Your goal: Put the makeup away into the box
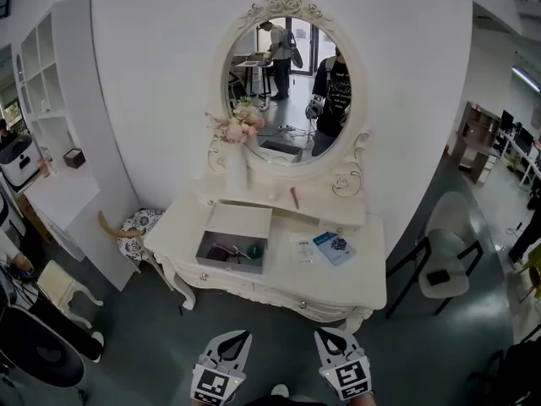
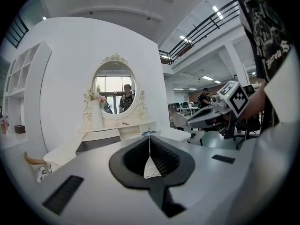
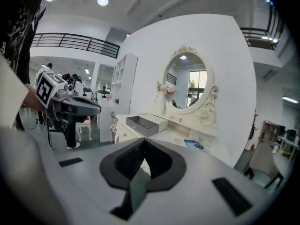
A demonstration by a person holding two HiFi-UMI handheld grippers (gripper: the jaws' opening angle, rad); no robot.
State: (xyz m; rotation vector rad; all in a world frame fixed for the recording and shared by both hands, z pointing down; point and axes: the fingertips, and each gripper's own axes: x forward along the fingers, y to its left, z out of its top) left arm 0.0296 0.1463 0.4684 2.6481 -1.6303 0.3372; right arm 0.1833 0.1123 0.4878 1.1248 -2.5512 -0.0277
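Several items (image 1: pixel 230 251) in the box (image 1: pixel 241 221) are indistinct.

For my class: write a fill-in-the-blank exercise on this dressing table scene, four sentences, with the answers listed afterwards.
In the head view, the open box lies to the ______ of the blue booklet. The mirror over the dressing table is ______ in shape. The vase holds ______. The left gripper and right gripper both have their jaws ______.
Answers: left; oval; flowers; shut.
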